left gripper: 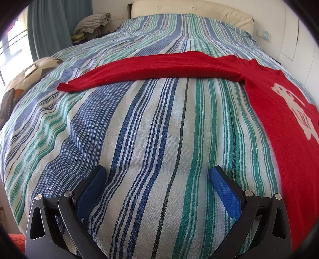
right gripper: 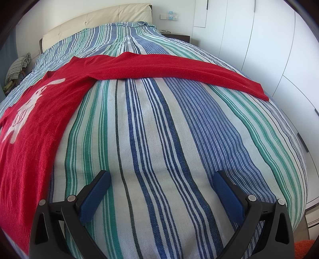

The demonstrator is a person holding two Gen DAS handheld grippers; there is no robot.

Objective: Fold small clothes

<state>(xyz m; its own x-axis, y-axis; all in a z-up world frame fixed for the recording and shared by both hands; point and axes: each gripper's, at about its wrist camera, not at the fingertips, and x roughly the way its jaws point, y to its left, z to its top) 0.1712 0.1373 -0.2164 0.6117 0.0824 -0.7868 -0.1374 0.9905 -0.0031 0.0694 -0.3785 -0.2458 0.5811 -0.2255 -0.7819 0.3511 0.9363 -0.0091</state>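
A red long-sleeved sweater (left gripper: 279, 103) with a white figure on its chest lies flat on the striped bed cover. In the left wrist view its body fills the right side and one sleeve (left gripper: 151, 68) stretches left, ending at a cuff (left gripper: 64, 87). In the right wrist view the sweater's body (right gripper: 33, 123) lies at the left and the other sleeve (right gripper: 179, 68) runs right to a cuff (right gripper: 261, 92). My left gripper (left gripper: 157, 174) is open over bare bed cover, short of the sleeve. My right gripper (right gripper: 161, 179) is likewise open and holds nothing.
The striped bed cover (left gripper: 155, 129) spans both views, with a cream headboard (left gripper: 191, 11) at the far end. A patterned cushion (left gripper: 33, 71) and a dark tablet (left gripper: 7, 105) lie at the bed's left edge. White wardrobe doors (right gripper: 269, 39) stand close on the right.
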